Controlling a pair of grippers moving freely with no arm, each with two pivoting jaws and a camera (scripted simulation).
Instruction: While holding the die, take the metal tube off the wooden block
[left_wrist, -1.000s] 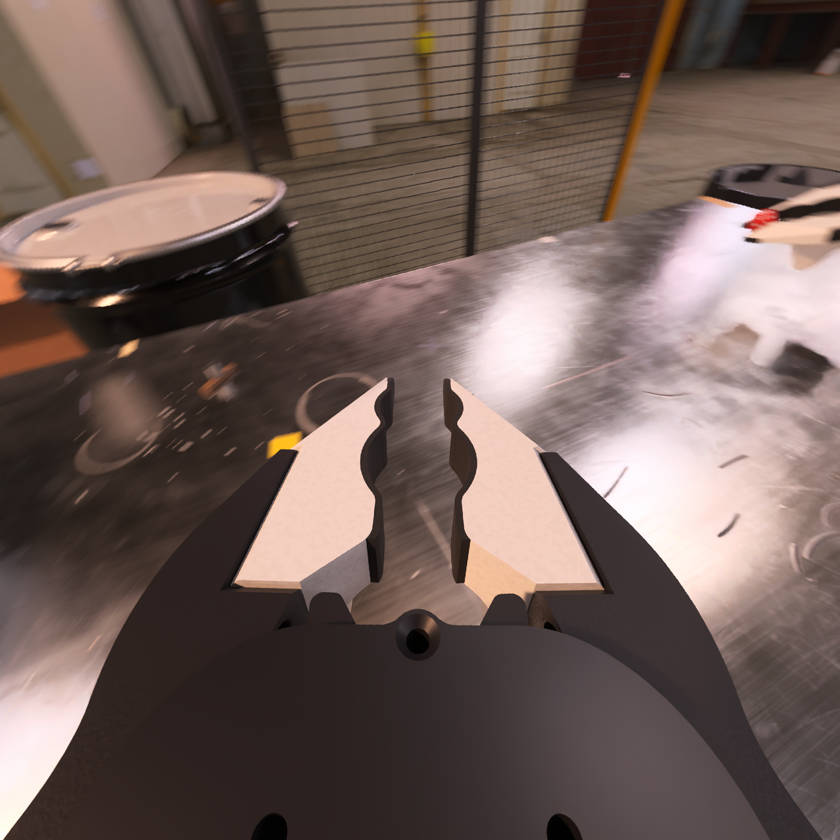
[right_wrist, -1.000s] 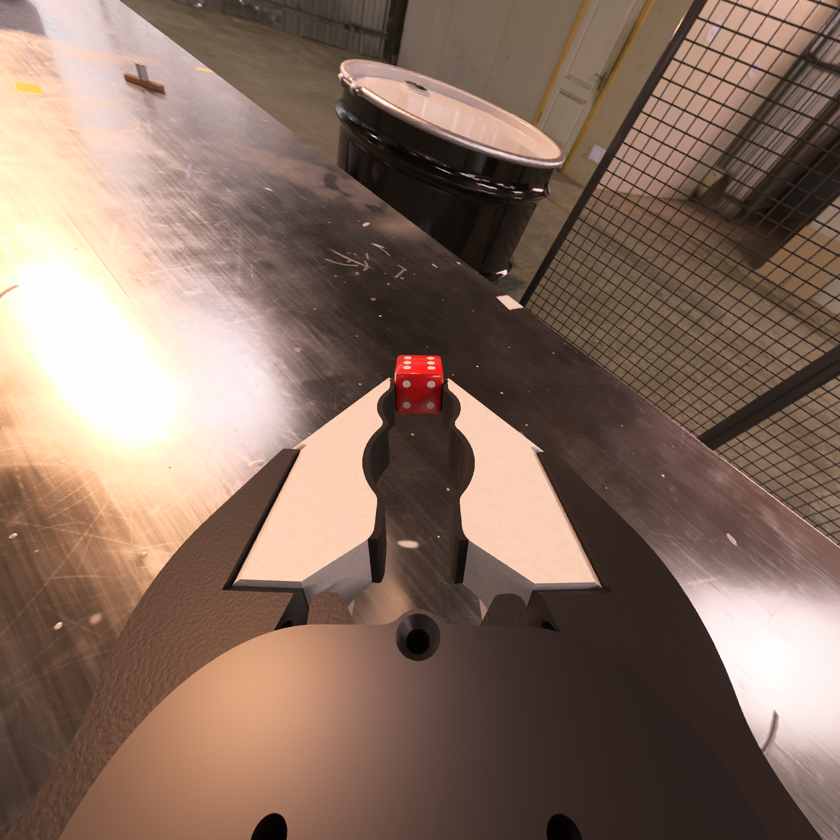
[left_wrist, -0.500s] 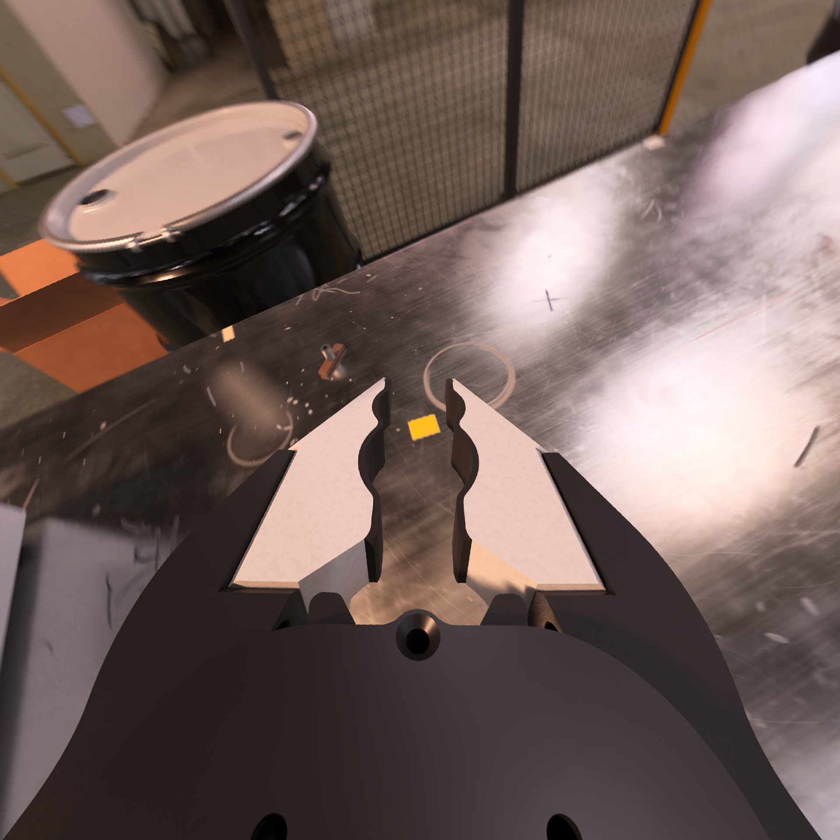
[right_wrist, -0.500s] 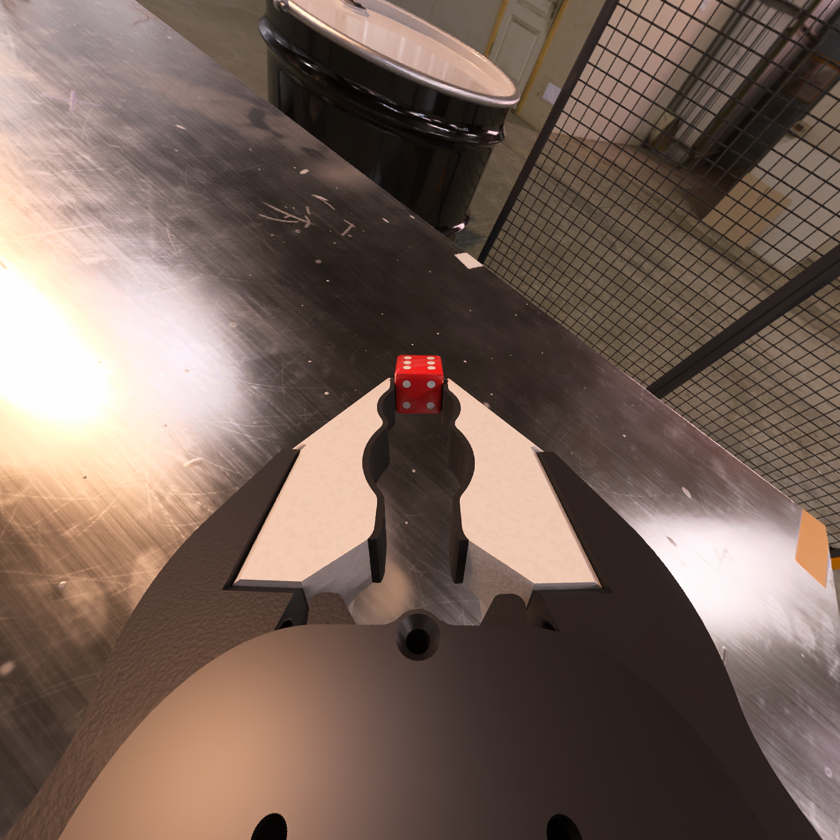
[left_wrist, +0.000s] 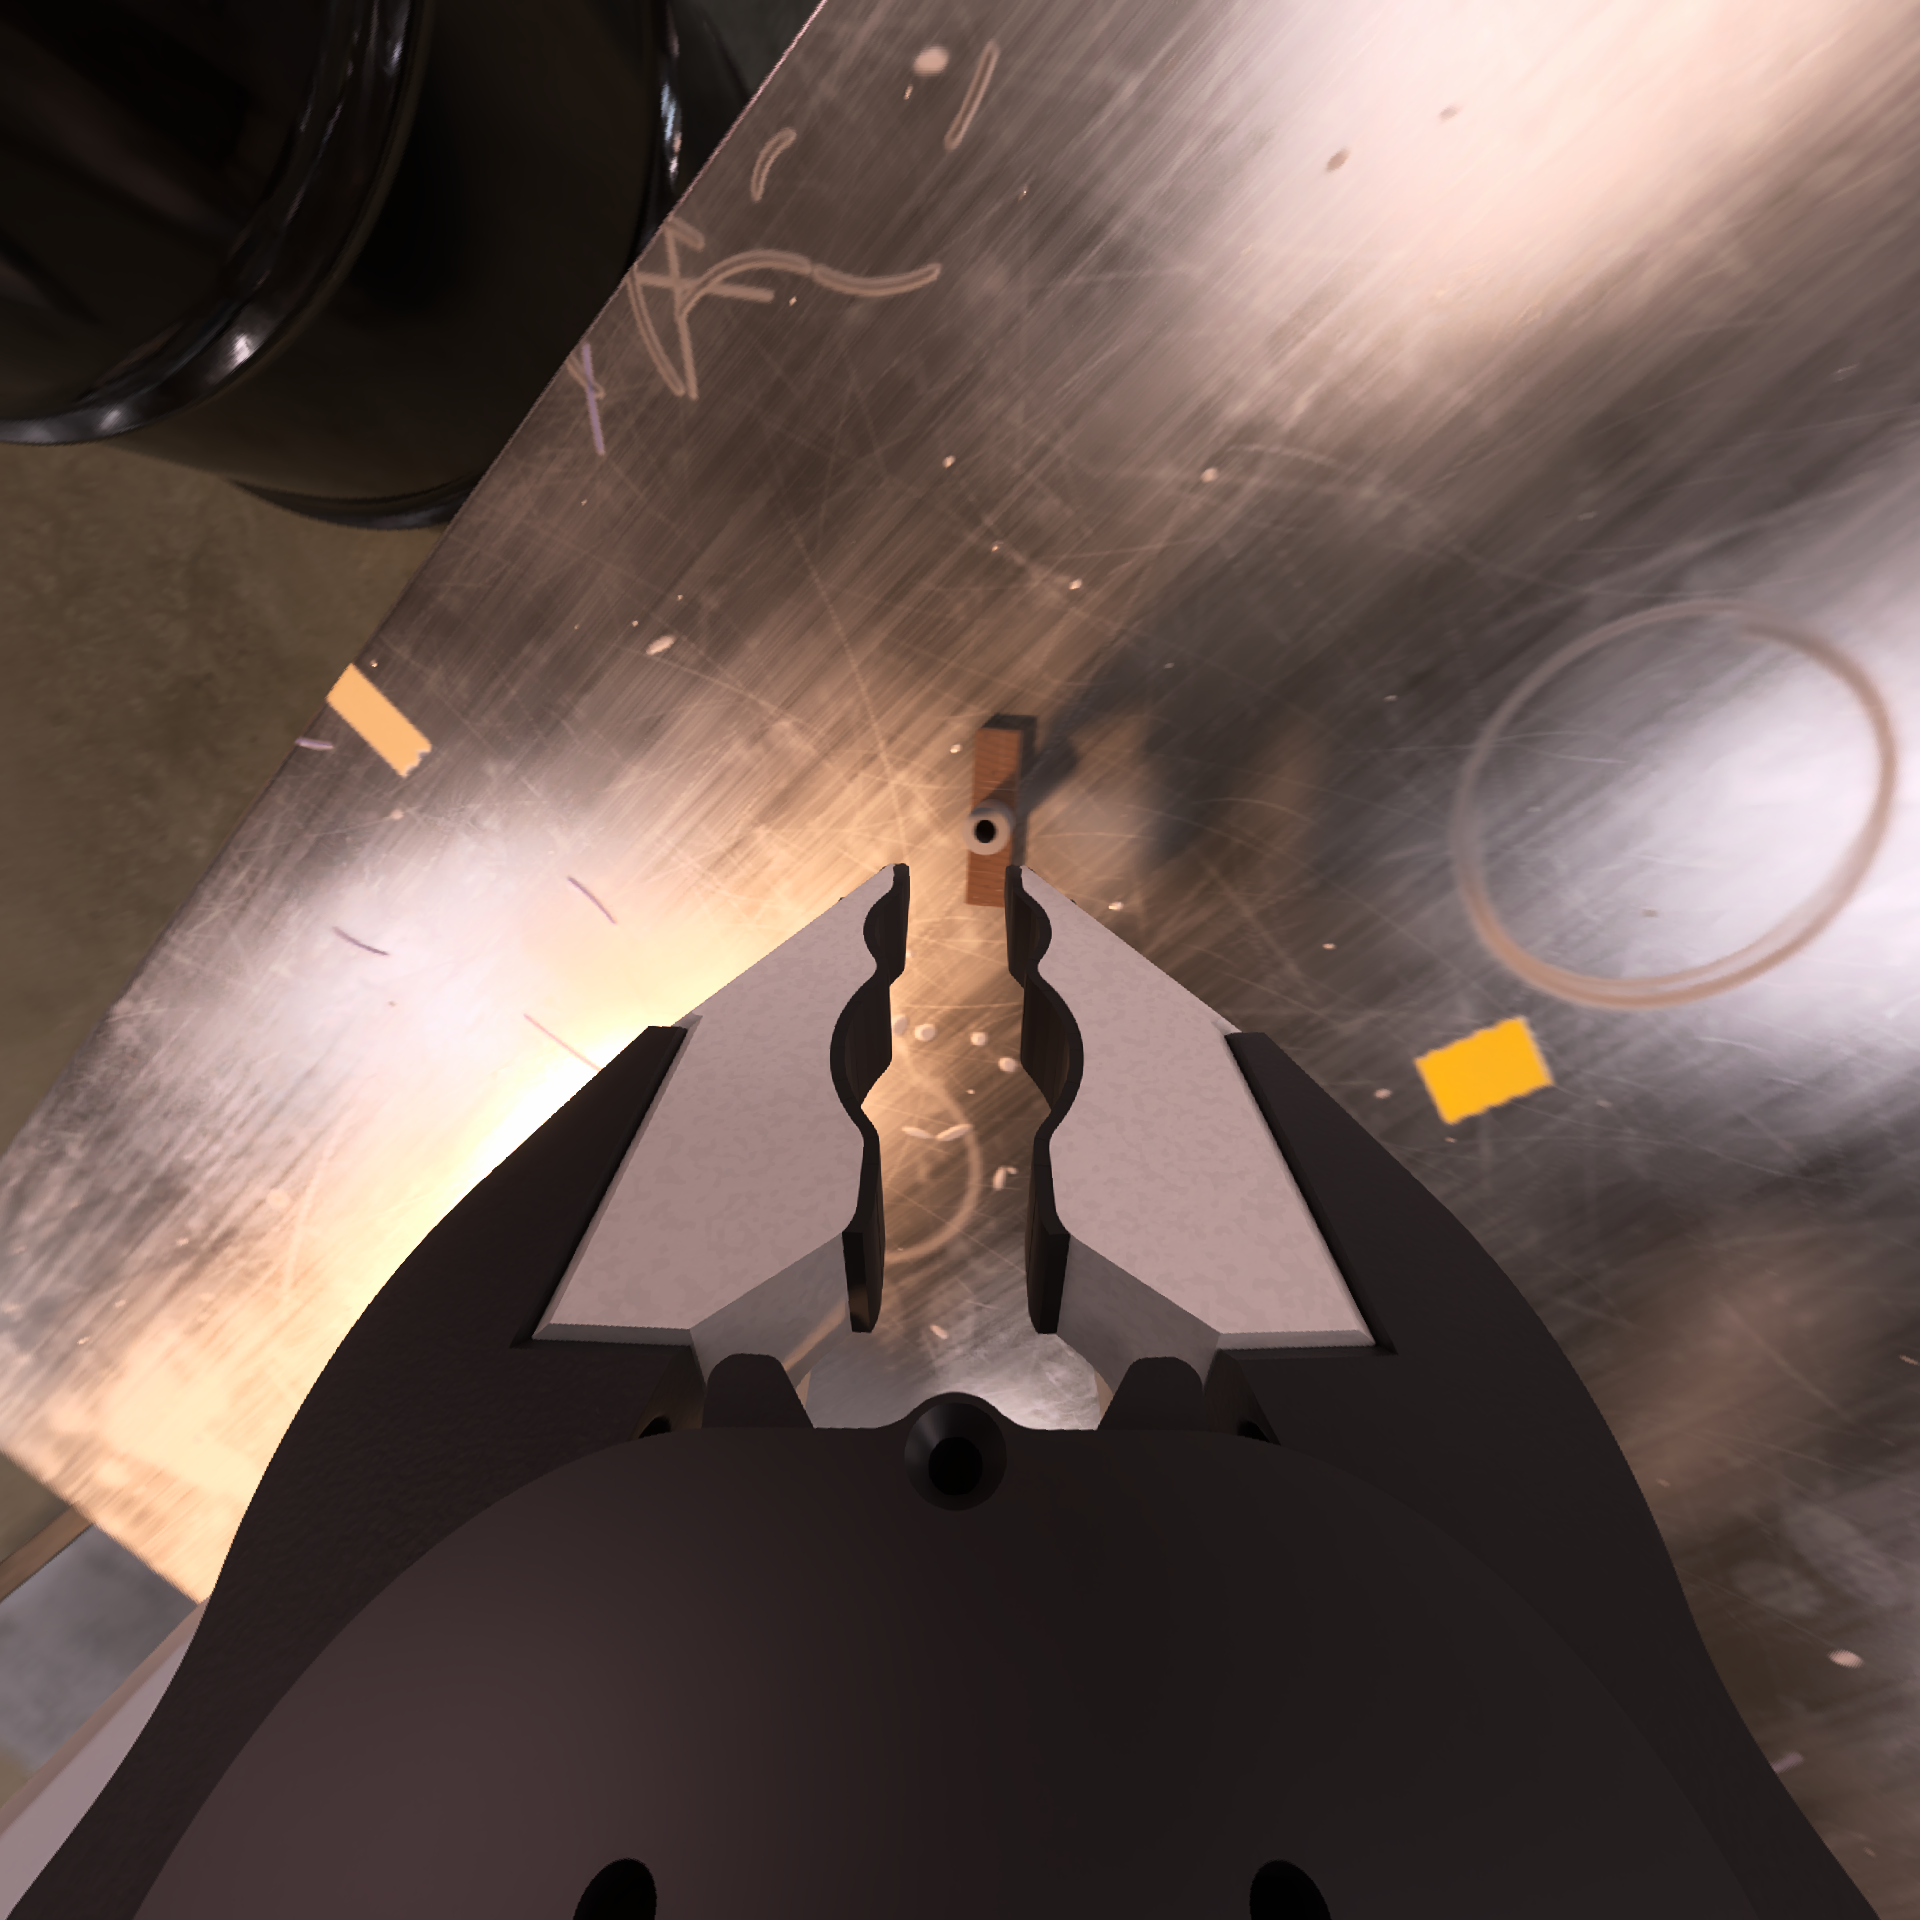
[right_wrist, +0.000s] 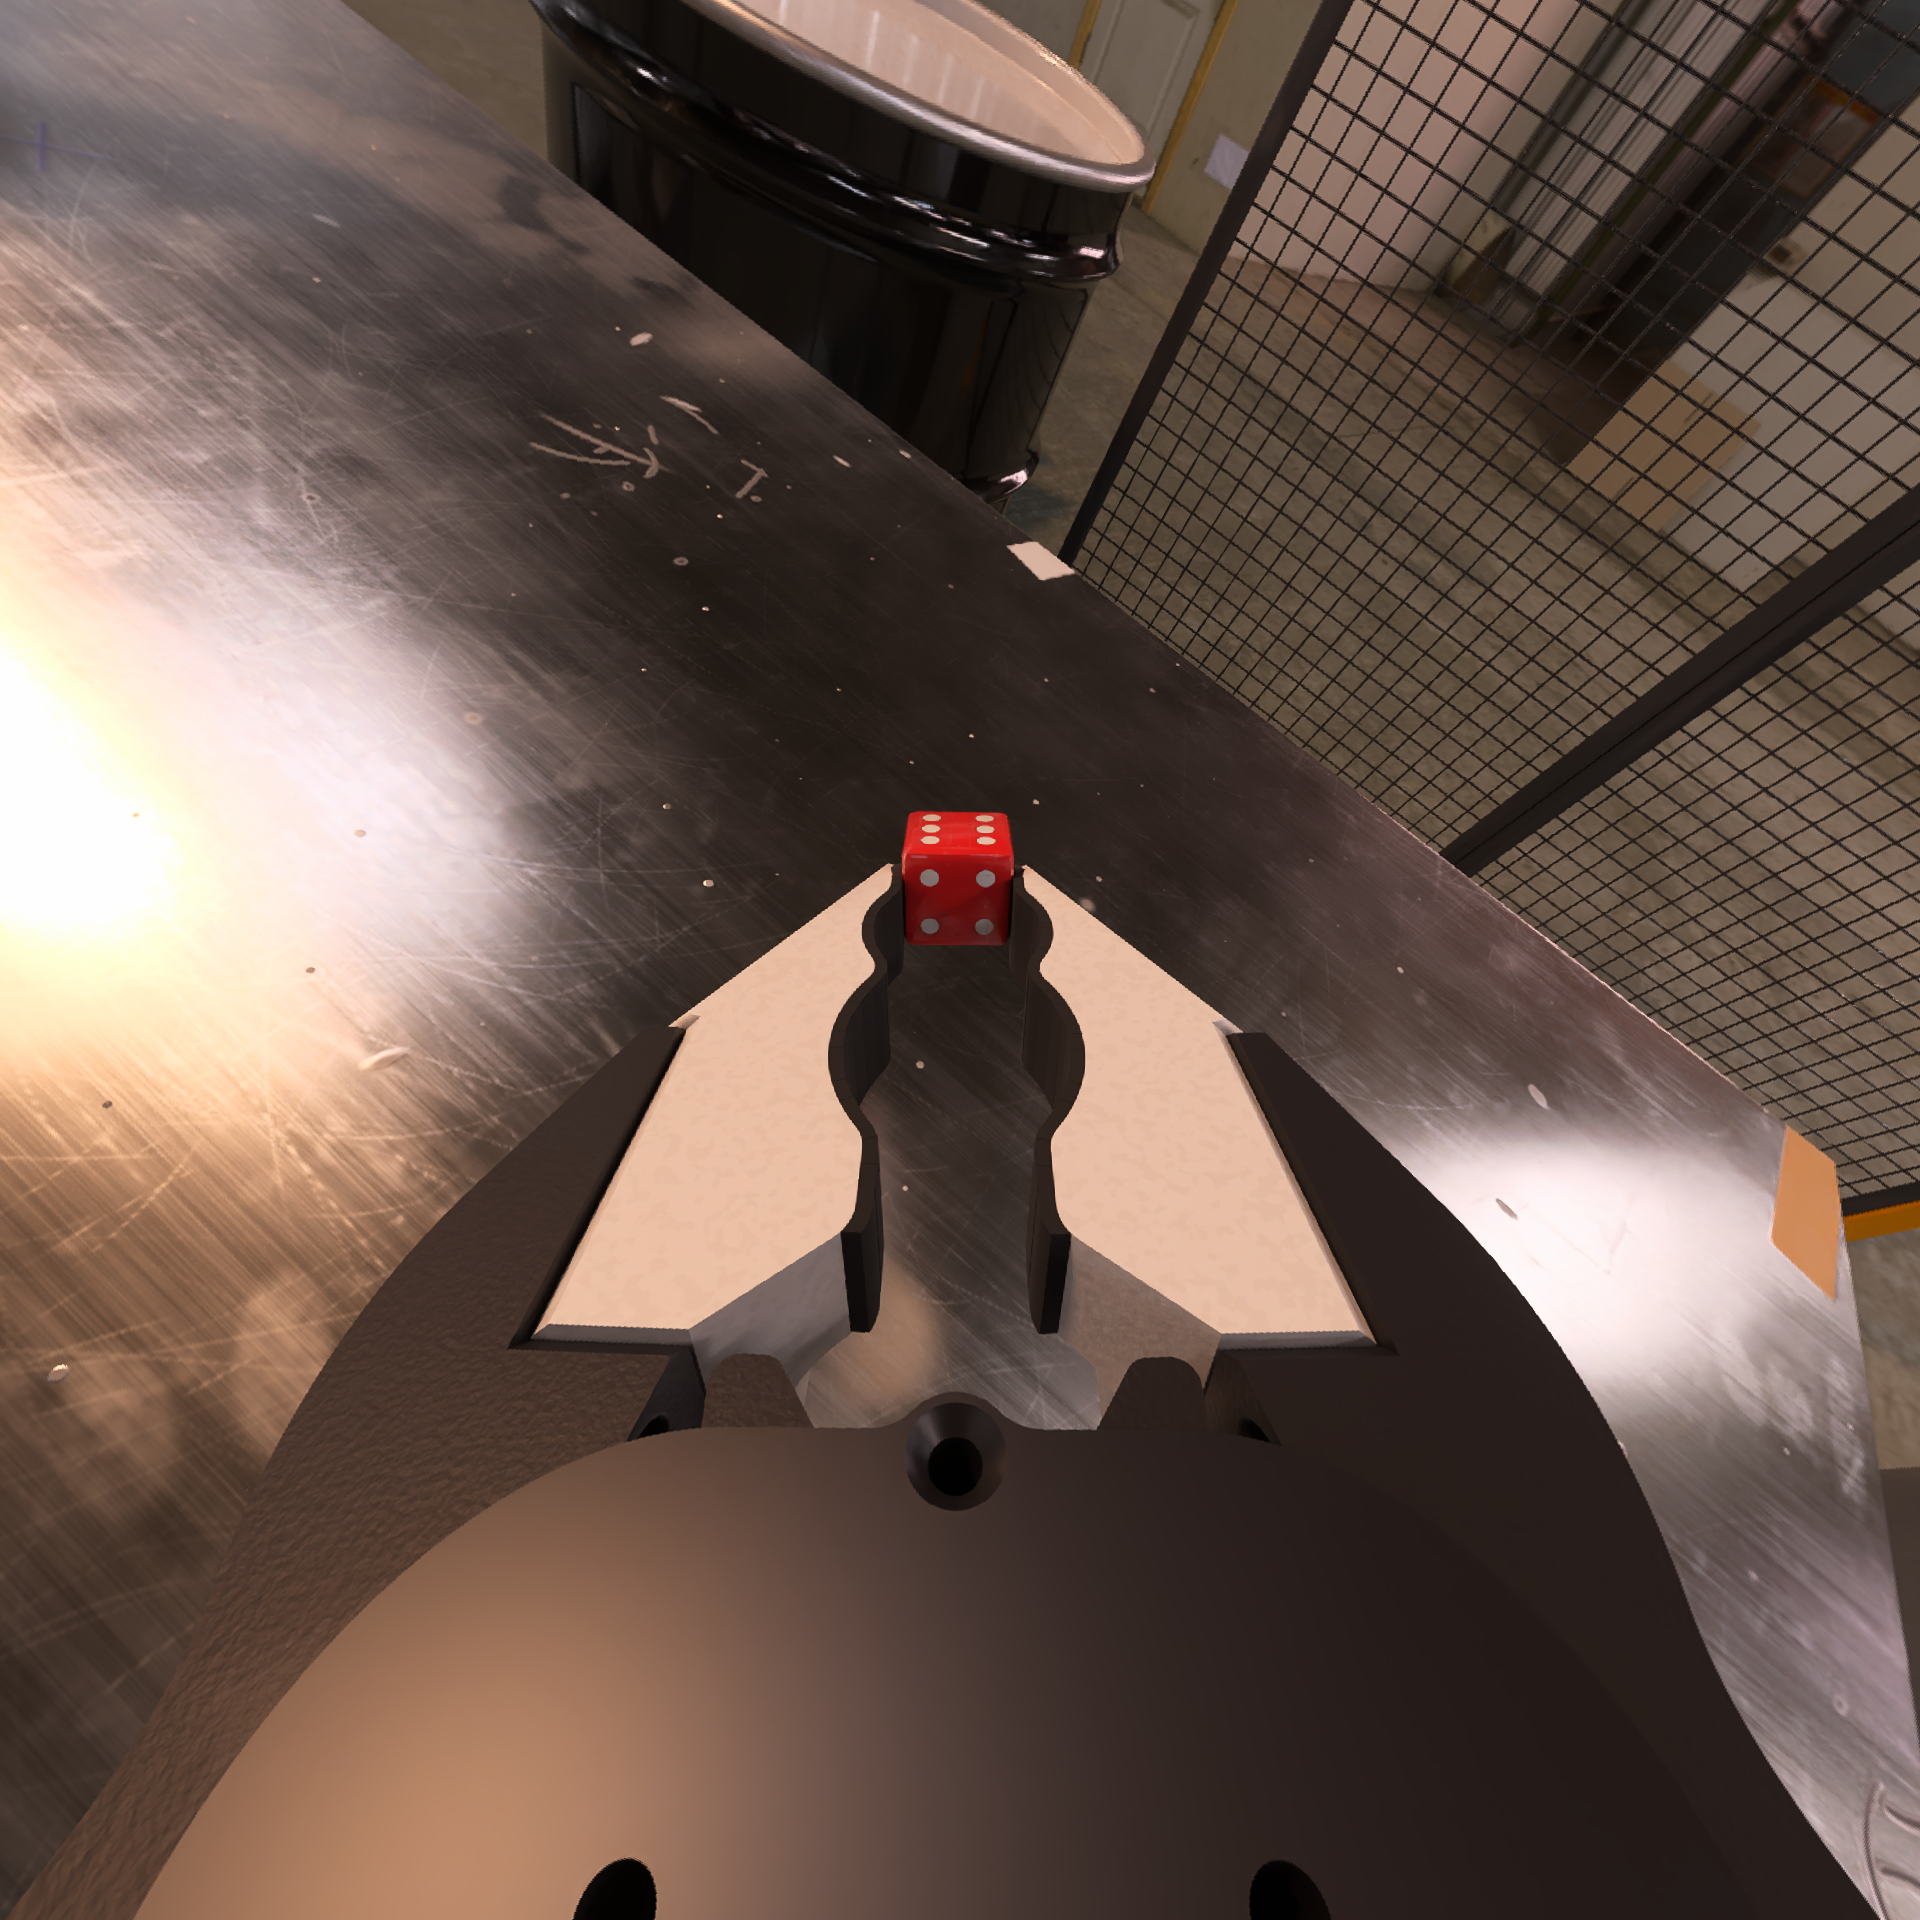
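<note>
In the left wrist view a small brown wooden block (left_wrist: 997, 774) lies on the scratched metal table (left_wrist: 1351, 416), with a short metal tube (left_wrist: 985, 829) standing on it, seen end-on from above. My left gripper (left_wrist: 957, 873) is open and empty, pointing steeply down, its fingertips just short of the block and tube. In the right wrist view my right gripper (right_wrist: 957, 883) is shut on a red die (right_wrist: 957, 878) with white pips, held at its fingertips above the table (right_wrist: 416, 727).
A black drum (left_wrist: 260, 208) stands off the table edge at the upper left; it also shows in the right wrist view (right_wrist: 883, 177). A yellow tape patch (left_wrist: 1484, 1068) and a ring mark (left_wrist: 1673, 810) lie right of the block. A wire mesh fence (right_wrist: 1558, 468) runs beyond the table edge.
My left gripper has tilted down and moved over the block and tube, which now sit just ahead of its fingertips. My right gripper has drifted slightly with the die still held.
</note>
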